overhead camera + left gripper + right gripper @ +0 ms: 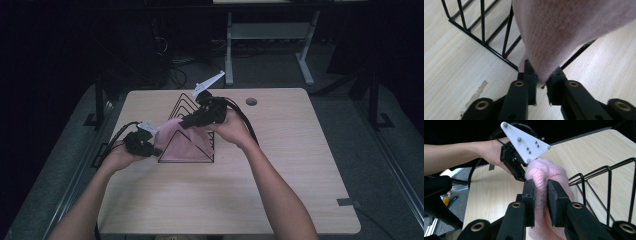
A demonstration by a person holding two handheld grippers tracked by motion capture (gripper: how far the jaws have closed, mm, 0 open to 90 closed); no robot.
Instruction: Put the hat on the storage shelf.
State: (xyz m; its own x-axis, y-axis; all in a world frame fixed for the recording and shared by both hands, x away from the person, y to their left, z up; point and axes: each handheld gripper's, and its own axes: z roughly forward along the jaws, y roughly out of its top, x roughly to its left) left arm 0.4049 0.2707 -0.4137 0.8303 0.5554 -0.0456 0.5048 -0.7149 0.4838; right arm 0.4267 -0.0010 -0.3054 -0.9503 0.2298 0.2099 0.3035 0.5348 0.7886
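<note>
Both jaw pairs are clamped on the pink knitted cloth (181,142), draped over the black wire rack (192,107) on the desk (280,175): left hand-held gripper (150,142) at the rack's near-left corner, right hand-held gripper (186,121) above its front.

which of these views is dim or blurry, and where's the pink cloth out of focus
High view: dim overall, dark around the table, the pink cloth small and soft. Left gripper view: brightly lit, but the cloth is so near that its weave blurs. Right gripper view: the cloth between the right gripper jaws shows its weave fairly clearly; the background is black.
</note>
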